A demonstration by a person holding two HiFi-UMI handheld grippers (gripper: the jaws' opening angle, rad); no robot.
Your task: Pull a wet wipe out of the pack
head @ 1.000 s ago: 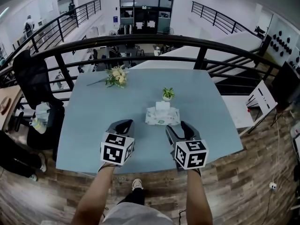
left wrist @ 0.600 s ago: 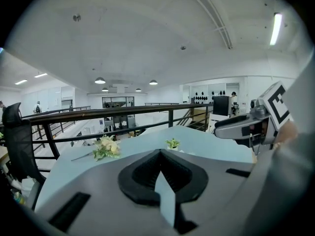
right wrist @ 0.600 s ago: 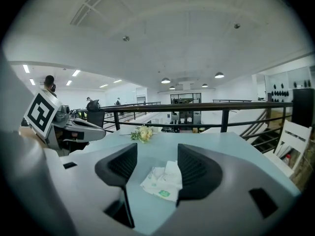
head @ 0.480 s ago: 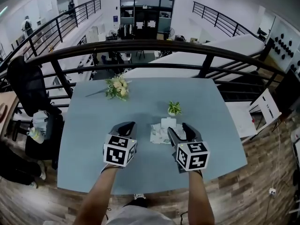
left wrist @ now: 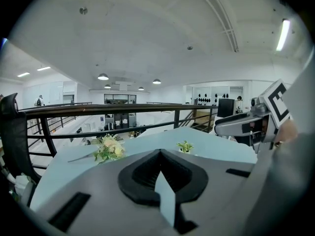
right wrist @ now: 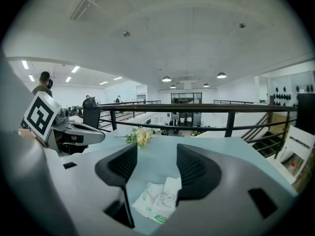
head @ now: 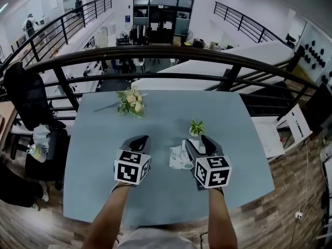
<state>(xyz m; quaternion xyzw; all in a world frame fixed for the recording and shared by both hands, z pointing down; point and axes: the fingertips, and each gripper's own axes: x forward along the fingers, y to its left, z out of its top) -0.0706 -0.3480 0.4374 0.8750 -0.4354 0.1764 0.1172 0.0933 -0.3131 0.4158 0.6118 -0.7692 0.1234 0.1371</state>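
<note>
Wet wipe pack [right wrist: 156,204] is left ungripped on the desk [head: 104,134] beneath the wide-open right gripper [head: 199,144], the left gripper [head: 138,140] is closed empty, and extraction is judged outstanding.

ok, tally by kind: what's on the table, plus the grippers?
wet wipe pack: 1
potted plant: 1
flower bunch: 1
grippers: 2, with the left gripper shut and empty, and the right gripper open above the pack
Total: 5
</note>
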